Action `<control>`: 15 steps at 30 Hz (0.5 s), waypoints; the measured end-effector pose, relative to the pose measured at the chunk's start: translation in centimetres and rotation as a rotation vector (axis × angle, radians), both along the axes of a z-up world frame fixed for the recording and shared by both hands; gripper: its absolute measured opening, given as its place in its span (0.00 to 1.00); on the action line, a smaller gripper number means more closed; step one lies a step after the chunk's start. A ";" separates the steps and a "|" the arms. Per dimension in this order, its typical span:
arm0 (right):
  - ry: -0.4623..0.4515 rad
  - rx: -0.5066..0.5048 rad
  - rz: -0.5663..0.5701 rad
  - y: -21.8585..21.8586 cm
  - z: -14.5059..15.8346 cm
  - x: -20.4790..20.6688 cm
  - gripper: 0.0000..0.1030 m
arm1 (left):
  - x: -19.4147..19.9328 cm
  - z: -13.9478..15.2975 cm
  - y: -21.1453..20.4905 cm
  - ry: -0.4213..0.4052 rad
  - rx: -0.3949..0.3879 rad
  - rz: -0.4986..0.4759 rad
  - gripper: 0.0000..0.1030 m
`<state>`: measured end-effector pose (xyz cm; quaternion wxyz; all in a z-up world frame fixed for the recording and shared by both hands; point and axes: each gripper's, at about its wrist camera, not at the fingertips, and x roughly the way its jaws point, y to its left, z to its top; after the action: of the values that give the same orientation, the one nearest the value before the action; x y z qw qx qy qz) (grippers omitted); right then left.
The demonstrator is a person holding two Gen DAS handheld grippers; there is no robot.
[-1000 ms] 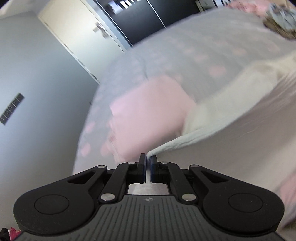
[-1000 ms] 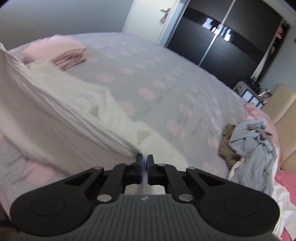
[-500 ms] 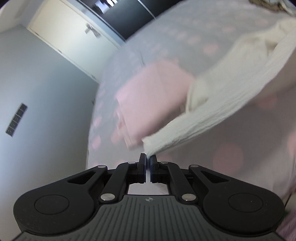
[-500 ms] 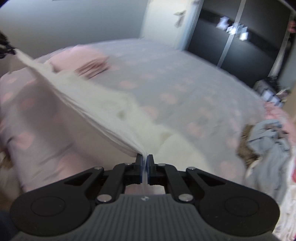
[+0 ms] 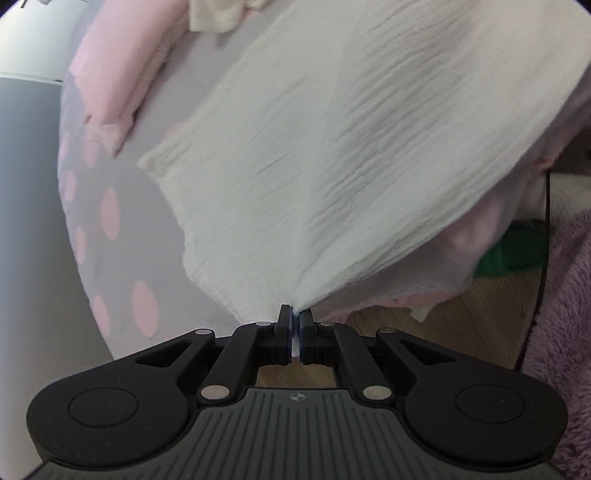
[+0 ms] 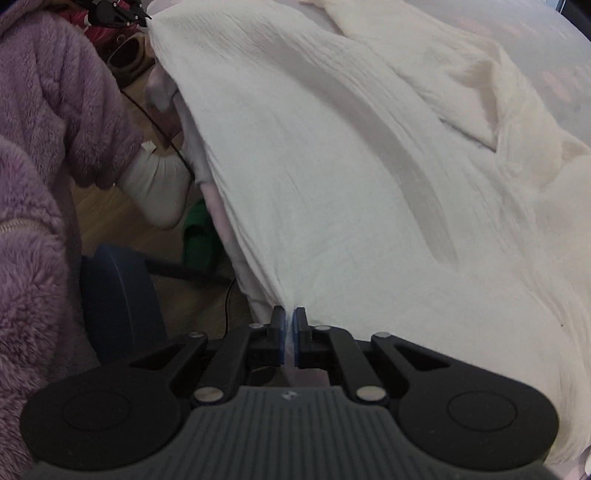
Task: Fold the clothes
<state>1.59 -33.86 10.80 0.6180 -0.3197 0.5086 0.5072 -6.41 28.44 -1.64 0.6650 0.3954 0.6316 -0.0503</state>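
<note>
A white crinkled garment (image 5: 351, 147) is stretched over the near edge of the bed. My left gripper (image 5: 295, 317) is shut on one corner of its hem. My right gripper (image 6: 289, 317) is shut on the other corner of the same garment (image 6: 351, 184), which spreads away across the bed with a cream inner layer (image 6: 461, 74) bunched at the far side. The left gripper also shows far off at the top left of the right wrist view (image 6: 118, 9).
A folded pink pile (image 5: 110, 74) lies on the grey bedspread with pink dots (image 5: 110, 221). The wooden floor (image 5: 498, 302), a green slipper (image 6: 199, 232), a blue round object (image 6: 118, 288) and the person's purple fleece sleeve (image 6: 55, 110) are beside the bed.
Both grippers have swung down and back toward the bed's near edge, pulling the white garment flat over it. The views now look down at the fabric and floor instead of across the room.
</note>
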 end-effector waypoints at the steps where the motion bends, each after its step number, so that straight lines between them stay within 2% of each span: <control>1: 0.000 -0.004 -0.004 -0.1 -0.2 0.0 0.05 | 0.0 0.2 0.0 -0.008 -0.012 0.001 0.02; 4: 0.025 0.012 -0.025 -0.4 0.2 0.5 0.14 | 0.2 1.8 -0.4 -0.042 -0.083 0.011 0.09; 5: 0.032 0.020 -0.032 -0.5 0.3 0.7 0.15 | 0.4 2.3 -0.5 -0.050 -0.110 0.015 0.17; 7: 0.019 0.039 -0.067 -1.4 1.1 1.1 0.27 | 0.9 3.8 -1.1 -0.086 -0.178 0.006 0.25; 12: -0.037 0.074 -0.199 -4.2 3.1 3.0 0.29 | 3.2 6.7 -4.4 -0.192 -0.285 -0.035 0.36; 15: -0.081 0.052 -0.315 -7.2 3.8 4.7 0.29 | 5.2 7.4 -7.1 -0.231 -0.326 -0.074 0.37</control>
<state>6.28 -41.01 14.64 0.7179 -0.2401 0.5138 0.4038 -1.21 21.33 5.79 0.7859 0.3086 0.5196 -0.1308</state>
